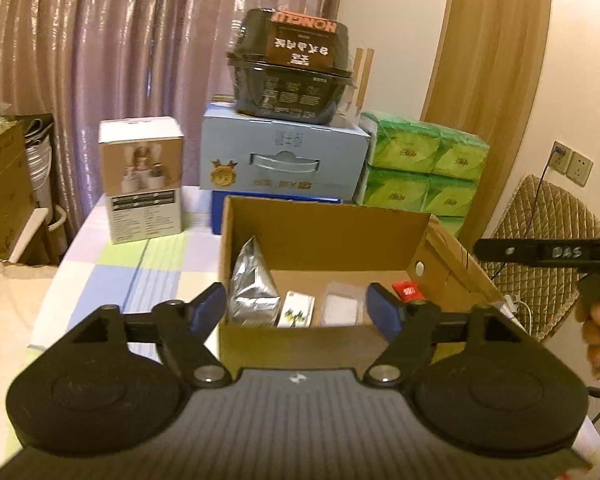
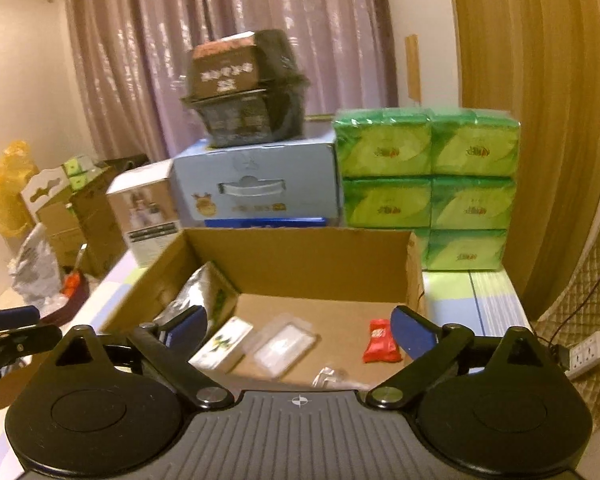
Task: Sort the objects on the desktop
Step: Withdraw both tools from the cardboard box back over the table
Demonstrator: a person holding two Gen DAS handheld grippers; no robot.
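An open cardboard box (image 1: 324, 220) (image 2: 300, 248) stands on the checked tablecloth. Inside lie a silver foil bag (image 1: 252, 284) (image 2: 198, 300), a small white packet with a green print (image 1: 298, 310) (image 2: 222, 344), a clear plastic case (image 1: 340, 306) (image 2: 284, 344) and a red sachet (image 1: 408, 290) (image 2: 380, 340). A crumpled clear wrapper (image 2: 330, 376) lies near the box front. My left gripper (image 1: 298, 310) is open and empty just in front of the box. My right gripper (image 2: 298, 332) is open and empty above the box's front edge.
Behind the box stand a white product box (image 1: 142, 178) (image 2: 148, 208), a light blue carton (image 1: 284, 158) (image 2: 256, 184) with a dark food container (image 1: 292, 68) (image 2: 246, 88) on top, and stacked green tissue packs (image 1: 420, 164) (image 2: 428, 184). A chair (image 1: 548, 220) and a power strip (image 2: 588, 352) are at right.
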